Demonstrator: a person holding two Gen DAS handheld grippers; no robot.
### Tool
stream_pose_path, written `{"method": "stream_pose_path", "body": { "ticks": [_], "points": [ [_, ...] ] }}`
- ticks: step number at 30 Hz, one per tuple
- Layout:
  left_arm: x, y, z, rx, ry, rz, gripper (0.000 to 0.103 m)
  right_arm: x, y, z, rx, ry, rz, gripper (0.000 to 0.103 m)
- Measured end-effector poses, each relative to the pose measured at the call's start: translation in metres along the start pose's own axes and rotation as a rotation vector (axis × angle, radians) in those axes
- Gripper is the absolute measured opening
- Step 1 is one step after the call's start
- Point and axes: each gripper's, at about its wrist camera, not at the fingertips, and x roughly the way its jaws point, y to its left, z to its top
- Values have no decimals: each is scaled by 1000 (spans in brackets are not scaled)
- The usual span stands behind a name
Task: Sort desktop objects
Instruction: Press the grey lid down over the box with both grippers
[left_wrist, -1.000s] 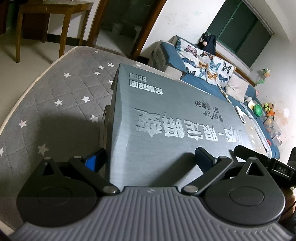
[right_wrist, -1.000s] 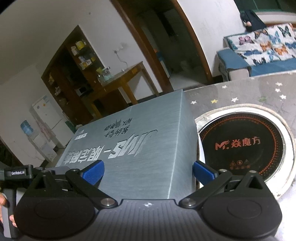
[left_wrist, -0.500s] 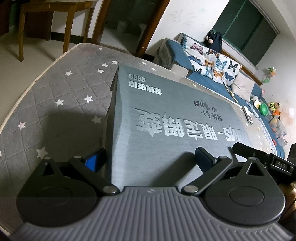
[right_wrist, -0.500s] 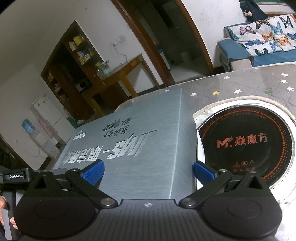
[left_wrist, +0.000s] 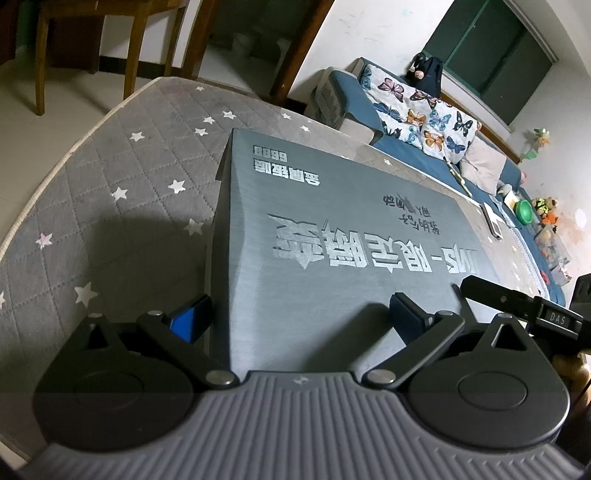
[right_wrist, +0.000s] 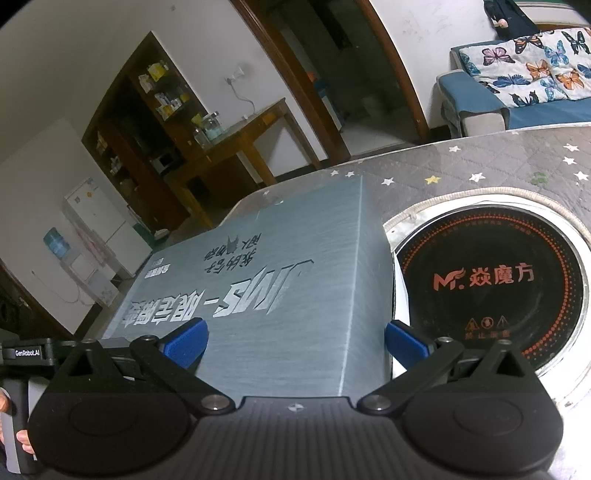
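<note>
A grey starred mat covers the table, with a sofa beyond the box and a round hob touching or just beside its right end. The box lies flat on the mat. The left gripper and right gripper, both spread, straddle its near corners, seemingly mid-shift; next, probably a level, matched push or lift.
</note>
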Motion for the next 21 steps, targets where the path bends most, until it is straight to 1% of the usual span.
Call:
{"method": "stream_pose_path", "body": {
  "ticks": [14,21],
  "points": [
    [1,1,-4,20,-10,-2,100,0,-4,-3,3,6,-7,103],
    [0,3,-7,14,-6,-8,100,2,-6,-4,-1,21,-12,103]
  ]
}}
